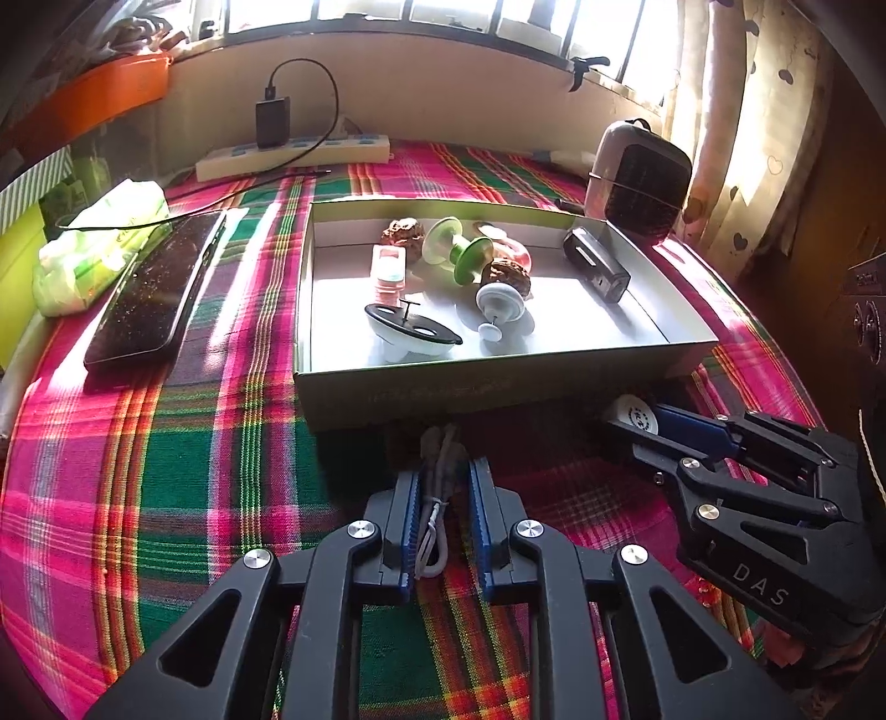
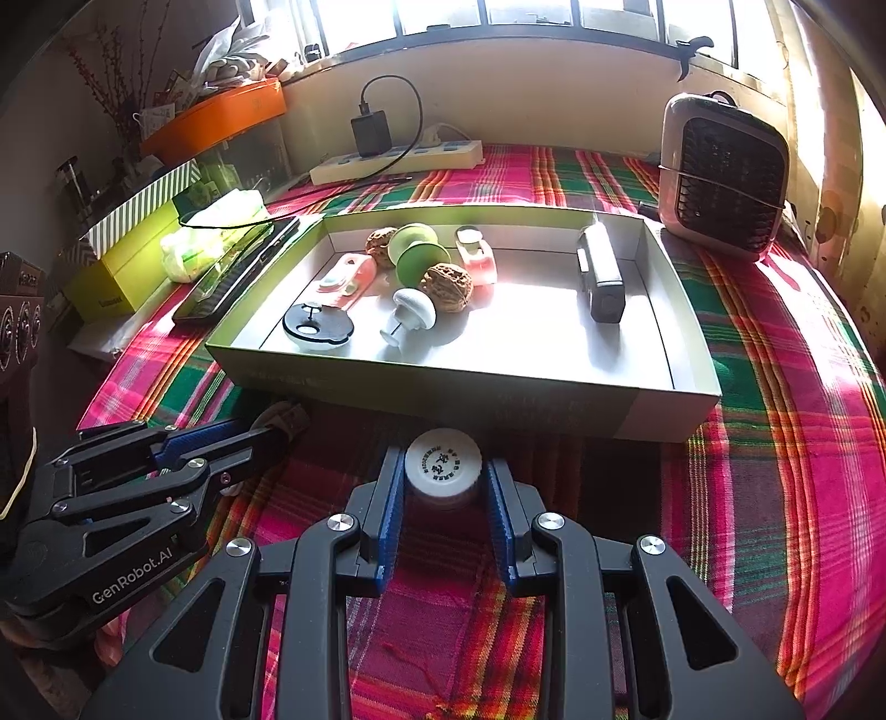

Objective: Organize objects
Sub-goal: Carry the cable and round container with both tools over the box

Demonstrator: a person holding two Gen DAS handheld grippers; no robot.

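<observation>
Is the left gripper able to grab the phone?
Probably not yet: the left gripper has a bundled cable between its fingers. The phone lies uncovered on the cloth, outside the box.

Strong daylight is admitted through the overexposed window [image 1: 443,14] at the back. The floor of the open box [image 2: 554,327] is washed out by glare, while its near wall is left in shadow. Heavy fisheye bending and dark vignetting are seen at the edges.
</observation>
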